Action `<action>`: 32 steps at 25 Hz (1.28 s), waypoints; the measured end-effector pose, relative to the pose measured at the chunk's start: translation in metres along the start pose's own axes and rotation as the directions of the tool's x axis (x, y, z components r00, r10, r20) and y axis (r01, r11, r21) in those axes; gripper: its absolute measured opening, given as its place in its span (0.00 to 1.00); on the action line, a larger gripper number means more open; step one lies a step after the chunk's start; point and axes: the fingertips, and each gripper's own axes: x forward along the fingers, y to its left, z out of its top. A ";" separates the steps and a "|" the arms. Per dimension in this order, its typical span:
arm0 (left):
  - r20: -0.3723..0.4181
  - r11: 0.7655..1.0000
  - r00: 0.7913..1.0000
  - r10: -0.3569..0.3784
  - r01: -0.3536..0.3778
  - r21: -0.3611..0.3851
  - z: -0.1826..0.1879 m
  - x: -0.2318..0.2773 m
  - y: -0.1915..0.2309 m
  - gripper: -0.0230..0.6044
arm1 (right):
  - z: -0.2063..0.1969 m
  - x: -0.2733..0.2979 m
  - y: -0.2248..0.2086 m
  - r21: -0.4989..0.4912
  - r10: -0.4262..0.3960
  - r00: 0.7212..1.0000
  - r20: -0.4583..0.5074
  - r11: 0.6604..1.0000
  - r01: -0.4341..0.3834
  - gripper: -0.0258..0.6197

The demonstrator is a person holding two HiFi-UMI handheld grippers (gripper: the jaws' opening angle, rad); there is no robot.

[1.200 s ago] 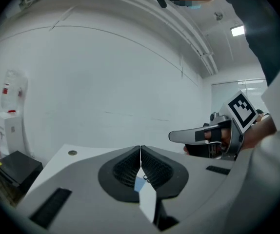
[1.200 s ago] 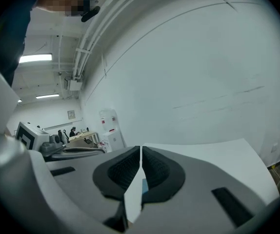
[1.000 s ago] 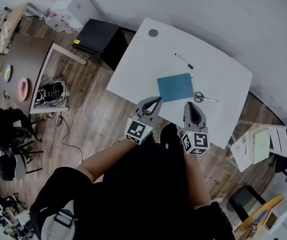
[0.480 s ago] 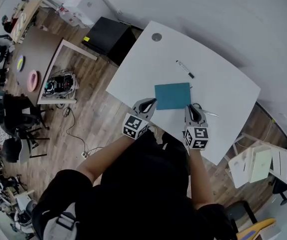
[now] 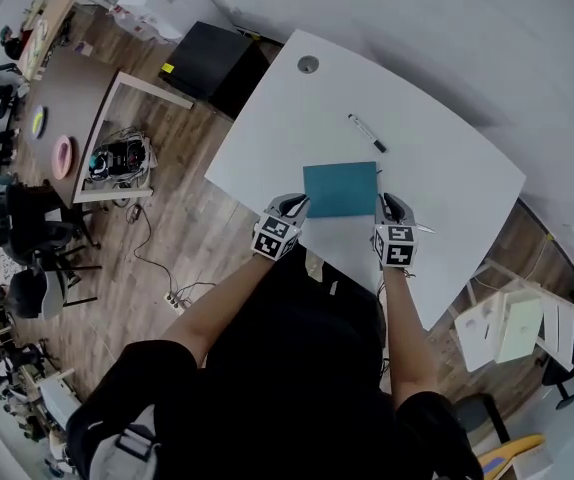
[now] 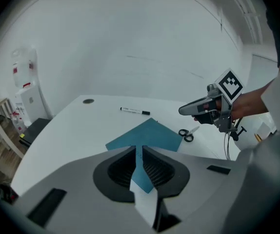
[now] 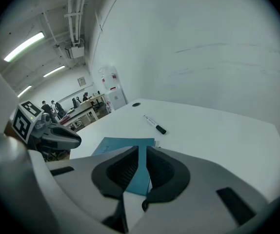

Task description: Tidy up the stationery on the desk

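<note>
- Stationery on the desk point(image 5: 447, 168) lies untouched. We note a teal notebook point(image 5: 341, 189) near the front edge, a marker pen point(image 5: 367, 133) lying apart behind it, and scissors point(image 6: 188, 133) just to the notebook's right.
- Compared with a second ago, both tongs have come down and closer to the desk's front edge. The left gripper point(image 5: 293, 204) is now at the notebook's near-left corner and the right gripper point(image 5: 391, 205) at its near-right corner. In the head view the right one covers part of the scissors.
- Both pairs of jaws are clenched to a thin slit with nothing between them. Each gripper view shows only the notebook beyond the tips.
- We judge this to be an approach only. Nothing is gripped or shifted, and the jaws must part before any pickup. The notebook looks the likely first item.
- Surface: a plain white top, bare apart from the three items and a round cable port point(image 5: 308, 65) at the far corner.
- Room: a wood-plank floor point(image 5: 192, 238), a black cabinet point(image 5: 202, 63) beside the desk, a brown table point(image 5: 67, 103) with clutter further left, and a white wall behind.
</note>
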 end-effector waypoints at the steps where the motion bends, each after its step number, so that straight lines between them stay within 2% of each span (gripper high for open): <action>1: -0.023 1.000 1.000 -0.006 0.006 -0.021 -0.006 0.008 0.003 0.11 | -0.004 0.006 -0.003 0.009 -0.005 1.000 -0.016 1.000 0.005 0.10; 3: -0.048 0.997 0.999 -0.010 0.006 -0.076 -0.015 0.020 0.009 0.21 | -0.013 0.018 -0.007 0.030 -0.016 0.998 -0.057 0.999 0.018 0.14; 6: -0.073 0.989 0.997 -0.010 -0.001 -0.146 -0.027 0.030 0.017 0.22 | -0.031 0.034 -0.005 0.054 -0.016 0.991 -0.130 0.998 0.023 0.19; 8: -0.100 0.982 0.994 -0.035 0.016 -0.190 -0.038 0.037 0.015 0.24 | -0.042 0.040 -0.005 0.060 -0.021 0.985 -0.171 0.998 0.032 0.22; 14: -0.155 0.957 0.981 -0.116 0.069 -0.280 -0.057 0.051 0.013 0.29 | -0.064 0.054 -0.005 0.074 -0.032 0.967 -0.254 0.996 0.052 0.23; 21: -0.195 0.960 0.957 -0.217 0.173 -0.219 -0.060 0.050 0.008 0.30 | -0.068 0.055 -0.003 0.101 -0.106 0.945 -0.309 0.985 0.144 0.23; 26: -0.174 0.950 0.956 -0.236 0.190 -0.248 -0.052 0.051 0.040 0.33 | -0.071 0.059 0.021 0.159 -0.107 0.932 -0.347 0.972 0.171 0.23; 29: -0.164 0.962 0.961 -0.224 0.191 -0.195 -0.038 0.054 0.074 0.34 | -0.075 0.067 0.050 0.193 -0.096 0.929 -0.358 0.966 0.174 0.23; 32: -0.176 0.975 0.961 -0.213 0.197 -0.101 -0.023 0.061 0.113 0.37 | -0.075 0.083 0.085 0.245 -0.059 0.937 -0.345 0.958 0.150 0.23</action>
